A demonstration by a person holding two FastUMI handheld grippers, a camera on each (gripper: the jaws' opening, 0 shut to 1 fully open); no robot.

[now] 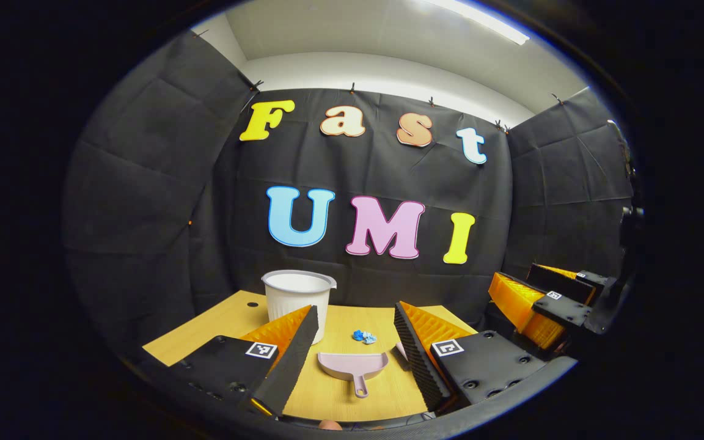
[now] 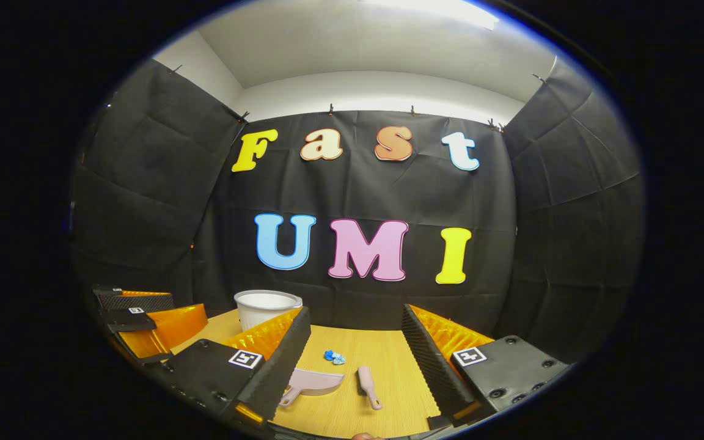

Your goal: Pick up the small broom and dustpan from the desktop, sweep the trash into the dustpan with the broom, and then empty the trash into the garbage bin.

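Note:
A pink dustpan [image 1: 352, 365] lies on the wooden desktop [image 1: 333, 403] with its handle toward me. The pink dustpan [image 2: 316, 381] has the small pink broom [image 2: 368, 385] lying just to its right. Blue crumpled trash [image 1: 364, 336] sits beyond the pan, the same trash [image 2: 333, 357] lying between pan and broom, farther back. A white garbage bin [image 1: 298, 298] stands at the back left. My left gripper [image 1: 356, 308] hovers open above the dustpan. My right gripper [image 2: 356, 308] hovers open above the broom. Neither holds anything.
The right gripper [image 1: 541, 305] hangs off the desk's right side in the left gripper view. In the right gripper view the left gripper [image 2: 144, 321] sits at the left, near the bin [image 2: 264, 305]. Black cloth walls close the desk on three sides.

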